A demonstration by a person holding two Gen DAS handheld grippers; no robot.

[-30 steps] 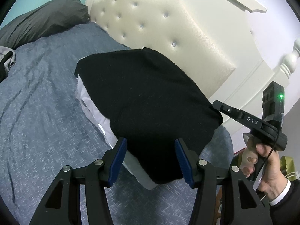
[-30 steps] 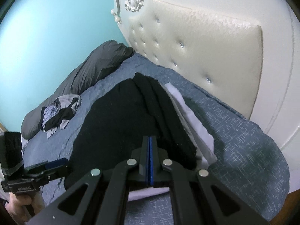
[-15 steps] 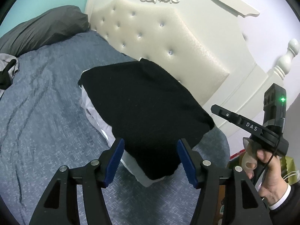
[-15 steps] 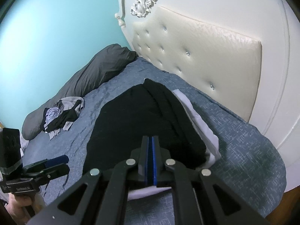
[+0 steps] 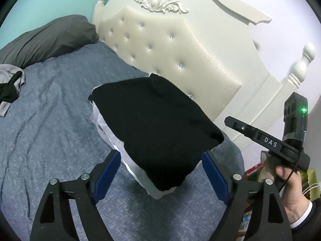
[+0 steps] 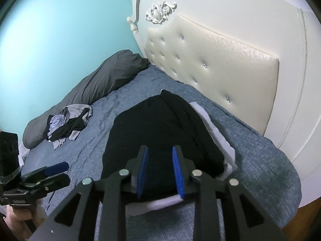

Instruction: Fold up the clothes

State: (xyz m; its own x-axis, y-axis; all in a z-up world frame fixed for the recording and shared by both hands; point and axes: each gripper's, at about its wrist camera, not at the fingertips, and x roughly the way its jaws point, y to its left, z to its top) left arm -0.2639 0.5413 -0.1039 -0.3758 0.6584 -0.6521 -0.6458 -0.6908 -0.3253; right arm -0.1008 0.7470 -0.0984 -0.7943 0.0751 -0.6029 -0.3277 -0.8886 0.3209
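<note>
A folded black garment [image 5: 156,124] is lying on top of a folded white garment [image 6: 218,138], the two making a stack on the blue-grey bedspread [image 5: 50,120] close to the tufted cream headboard [image 5: 170,56]. The white layers are showing along the stack's lower and side edges. The left gripper [image 5: 161,172] is hovering just in front of the stack's near corner, its blue-padded fingers [image 5: 106,172] standing wide apart and holding nothing. The right gripper [image 6: 159,170] is hanging over the stack's other near edge, its blue fingers [image 6: 177,172] parted by a narrow gap with nothing between them; whether they are touching the cloth cannot be told. A hand [image 5: 291,188] in a dark sleeve is gripping the right gripper's handle. Farther off, a heap of crumpled grey and black clothes [image 6: 66,124] is sitting against a dark grey pillow [image 6: 104,80] beside the turquoise wall [image 6: 60,30].
</note>
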